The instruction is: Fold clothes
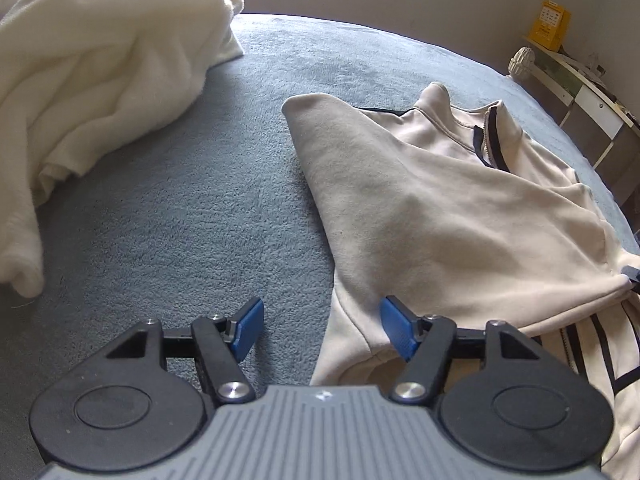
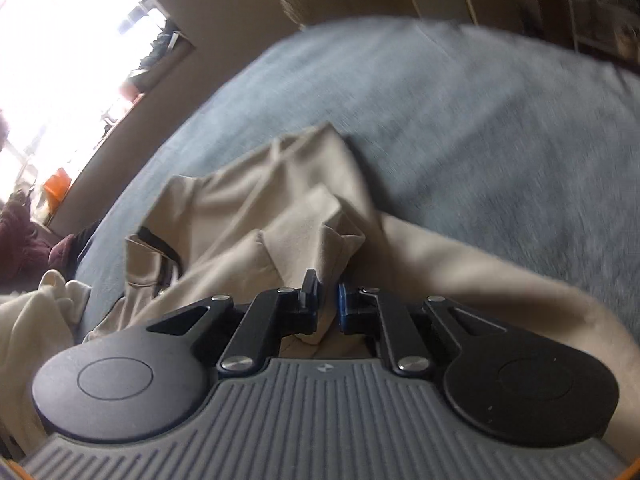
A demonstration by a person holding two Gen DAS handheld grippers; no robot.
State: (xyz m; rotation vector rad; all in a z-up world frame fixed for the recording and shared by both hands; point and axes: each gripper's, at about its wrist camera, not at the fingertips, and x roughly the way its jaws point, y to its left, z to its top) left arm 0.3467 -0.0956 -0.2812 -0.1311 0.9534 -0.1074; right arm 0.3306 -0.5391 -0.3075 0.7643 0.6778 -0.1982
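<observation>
The left gripper (image 1: 322,330) hangs with its blue pads spread wide and nothing between them, just above the near edge of a beige zip-neck sweatshirt (image 1: 420,208) on a blue-grey fleece bedcover (image 1: 192,208). The right gripper (image 2: 328,306) is pinched tight on a fold of the same sweatshirt (image 2: 280,216), the cloth bunched up in a peak ahead of its fingers.

The garment lies partly folded, its long axis running away from the left wrist camera and to the right — collar (image 1: 472,120) and dark-trimmed zip at the far end, black-striped fabric nearest the lens. Its lower right part is cut off by the frame edge. A cream fleece blanket (image 1: 88,80) is heaped well apart at upper left.

The right wrist view is smeared by motion blur — the shelving beyond the bed cannot be made out.
</observation>
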